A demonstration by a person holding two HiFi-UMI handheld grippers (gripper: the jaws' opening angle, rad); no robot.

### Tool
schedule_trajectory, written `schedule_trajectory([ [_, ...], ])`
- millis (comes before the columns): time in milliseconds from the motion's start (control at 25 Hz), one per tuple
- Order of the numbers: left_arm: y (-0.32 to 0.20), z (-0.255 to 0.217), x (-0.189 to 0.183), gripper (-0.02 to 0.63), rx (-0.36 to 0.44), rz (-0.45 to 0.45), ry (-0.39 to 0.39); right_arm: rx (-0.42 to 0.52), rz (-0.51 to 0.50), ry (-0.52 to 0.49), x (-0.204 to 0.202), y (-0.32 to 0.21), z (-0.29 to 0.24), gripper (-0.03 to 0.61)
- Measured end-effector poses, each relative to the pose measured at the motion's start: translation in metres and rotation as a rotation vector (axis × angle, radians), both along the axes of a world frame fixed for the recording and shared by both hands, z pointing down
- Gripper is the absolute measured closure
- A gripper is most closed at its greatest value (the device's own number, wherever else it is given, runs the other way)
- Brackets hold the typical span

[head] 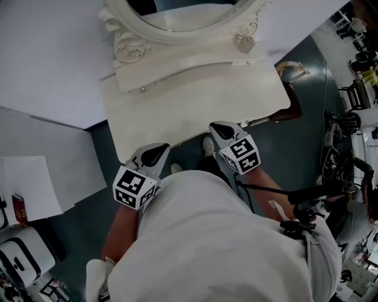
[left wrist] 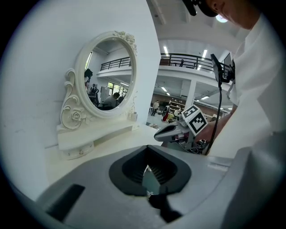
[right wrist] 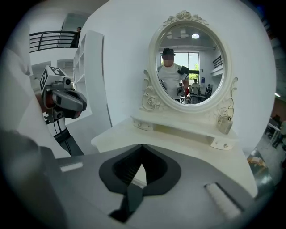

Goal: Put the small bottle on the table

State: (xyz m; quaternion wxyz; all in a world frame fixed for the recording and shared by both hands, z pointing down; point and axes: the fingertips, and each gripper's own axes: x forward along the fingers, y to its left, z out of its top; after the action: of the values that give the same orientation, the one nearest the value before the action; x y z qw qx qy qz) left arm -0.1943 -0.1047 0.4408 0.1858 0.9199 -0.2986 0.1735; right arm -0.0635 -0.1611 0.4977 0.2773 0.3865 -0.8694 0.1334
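The small bottle [head: 244,41] stands on the raised shelf of the white dressing table [head: 177,112], at the right foot of the oval mirror [head: 177,17]. The right gripper view shows the bottle [right wrist: 225,124] far ahead to the right; the left gripper view shows it [left wrist: 133,116] small beside the mirror frame. My left gripper [head: 155,154] hovers at the table's near edge, shut with nothing in it [left wrist: 147,166]. My right gripper [head: 221,131] is over the near edge further right, also shut and empty [right wrist: 142,156]. Both are well short of the bottle.
A brown chair back [head: 290,74] stands at the table's right end. Tripods and cables [head: 339,159] crowd the floor to the right. A white sheet [head: 32,186] and a white device [head: 20,256] lie to the left. The wall runs behind the mirror.
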Motion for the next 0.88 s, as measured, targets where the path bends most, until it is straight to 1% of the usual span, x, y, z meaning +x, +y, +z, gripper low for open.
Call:
schedule_trajectory([
  [280, 0.007, 0.003, -0.005, 0.611, -0.004, 0.008, 0.001, 0.018, -0.049, 0.021, -0.018, 0.013, 0.001, 0.578],
  [600, 0.01, 0.004, -0.009, 0.611, -0.002, -0.001, -0.003, 0.025, -0.073, 0.01, -0.028, 0.016, -0.003, 0.578],
  [880, 0.015, -0.004, -0.003, 0.611, -0.002, 0.005, -0.01, 0.034, -0.081, 0.008, -0.025, 0.022, -0.013, 0.578],
])
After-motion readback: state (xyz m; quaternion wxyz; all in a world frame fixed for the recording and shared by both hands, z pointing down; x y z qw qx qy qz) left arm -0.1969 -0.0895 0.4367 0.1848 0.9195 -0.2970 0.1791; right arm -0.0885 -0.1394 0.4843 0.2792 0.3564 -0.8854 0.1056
